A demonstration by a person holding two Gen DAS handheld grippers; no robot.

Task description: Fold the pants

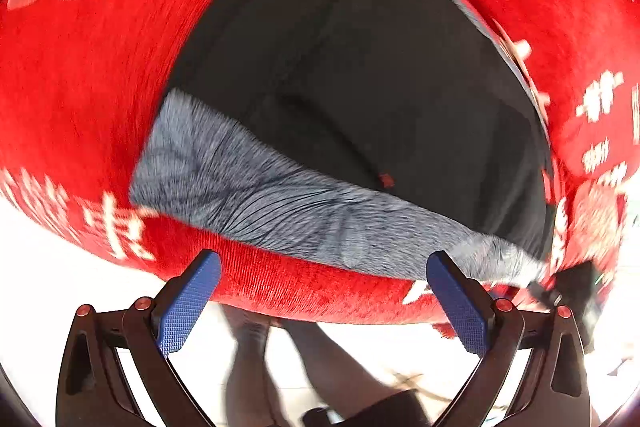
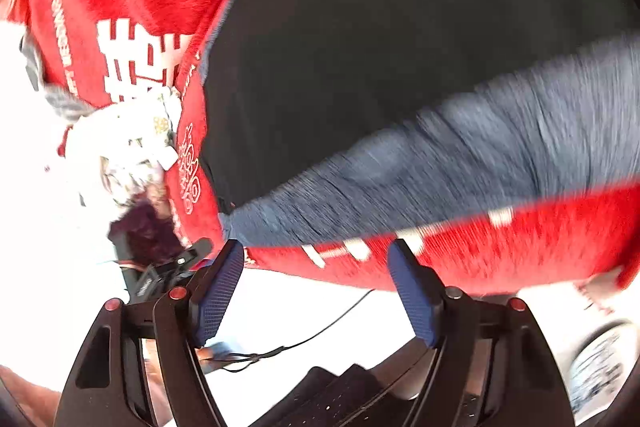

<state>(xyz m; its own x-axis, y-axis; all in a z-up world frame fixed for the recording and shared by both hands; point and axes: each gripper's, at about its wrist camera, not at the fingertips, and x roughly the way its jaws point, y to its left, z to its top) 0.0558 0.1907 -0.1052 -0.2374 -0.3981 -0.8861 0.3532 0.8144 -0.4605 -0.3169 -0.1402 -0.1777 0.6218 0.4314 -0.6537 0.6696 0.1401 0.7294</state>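
Black pants (image 1: 340, 67) with a grey ribbed waistband (image 1: 280, 199) lie flat on a red cloth with white characters (image 1: 80, 87). The waistband runs along the near edge. My left gripper (image 1: 324, 291) is open and empty, just short of the waistband near the cloth's edge. In the right wrist view the same pants (image 2: 380, 47) and waistband (image 2: 460, 163) fill the frame. My right gripper (image 2: 318, 283) is open and empty, just below the waistband's left end. Both views are motion-blurred.
The red cloth's near edge (image 2: 500, 251) drops to a bright white floor. A person's legs (image 1: 304, 355) stand below the left gripper. A pile of white and dark items (image 2: 132, 163) and a thin black cable (image 2: 320, 331) lie at the left.
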